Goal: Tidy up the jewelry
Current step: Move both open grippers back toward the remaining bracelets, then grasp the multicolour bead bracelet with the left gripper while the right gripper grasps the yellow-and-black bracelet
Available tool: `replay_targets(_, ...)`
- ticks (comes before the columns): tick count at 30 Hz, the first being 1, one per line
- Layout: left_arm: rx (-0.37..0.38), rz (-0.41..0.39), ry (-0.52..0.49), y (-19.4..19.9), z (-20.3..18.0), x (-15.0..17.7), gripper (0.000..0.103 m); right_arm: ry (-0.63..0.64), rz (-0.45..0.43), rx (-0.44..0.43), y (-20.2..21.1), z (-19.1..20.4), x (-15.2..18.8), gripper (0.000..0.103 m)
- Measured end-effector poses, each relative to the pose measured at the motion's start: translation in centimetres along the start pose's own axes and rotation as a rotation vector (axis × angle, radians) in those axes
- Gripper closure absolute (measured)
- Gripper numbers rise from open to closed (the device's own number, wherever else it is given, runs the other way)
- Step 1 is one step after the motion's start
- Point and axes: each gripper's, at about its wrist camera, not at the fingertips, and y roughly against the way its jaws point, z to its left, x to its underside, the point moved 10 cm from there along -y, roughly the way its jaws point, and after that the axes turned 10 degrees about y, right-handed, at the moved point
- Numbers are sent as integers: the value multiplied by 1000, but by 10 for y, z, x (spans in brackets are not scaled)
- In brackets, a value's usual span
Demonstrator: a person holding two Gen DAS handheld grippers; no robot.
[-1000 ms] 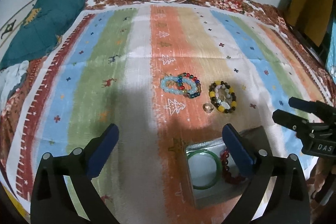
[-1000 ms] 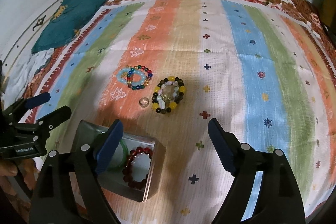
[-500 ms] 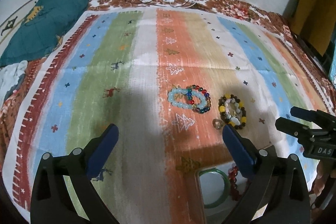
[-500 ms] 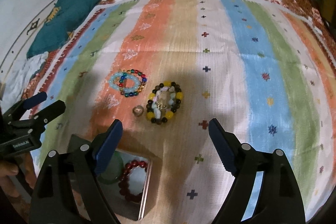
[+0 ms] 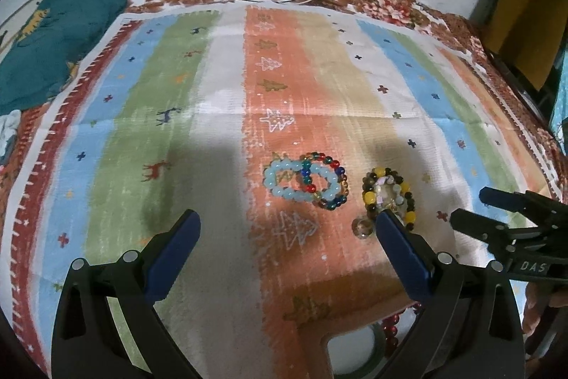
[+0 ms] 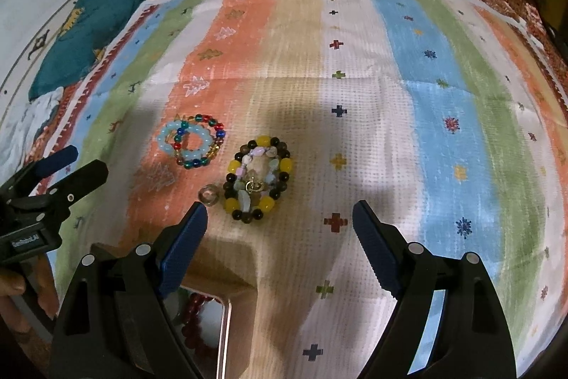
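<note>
Just beyond the tin (image 6: 213, 325), toward the wall: a small ring (image 6: 208, 194), then the yellow-and-dark bracelet (image 6: 258, 178) touching a pale strand nested inside it, long axis running away from the tin; farther left, 2 overlapped bracelets (image 5: 305, 180), long axis crosswise. Right gripper (image 6: 280, 229) spread wide and empty above the yellow one; left gripper (image 5: 284, 237) likewise spread, empty. Likely trouble: snagging both nested strands at once, or nudging the ring aside with the left pad (image 6: 184, 244).
</note>
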Motion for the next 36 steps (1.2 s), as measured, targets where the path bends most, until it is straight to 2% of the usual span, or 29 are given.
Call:
replay_targets(15, 59, 49, -7, -29, -11, -9, 8, -9, 31, 11, -21, -7, -5, 19)
replay_targets(21, 58, 78, -31, -44, -15, -11, 24, -6, 41, 26, -29, -11, -7, 19)
replay_targets(36, 78, 127, -61, -72, -23, -14, 50, -7, 68, 23, -50, -14, -11, 19)
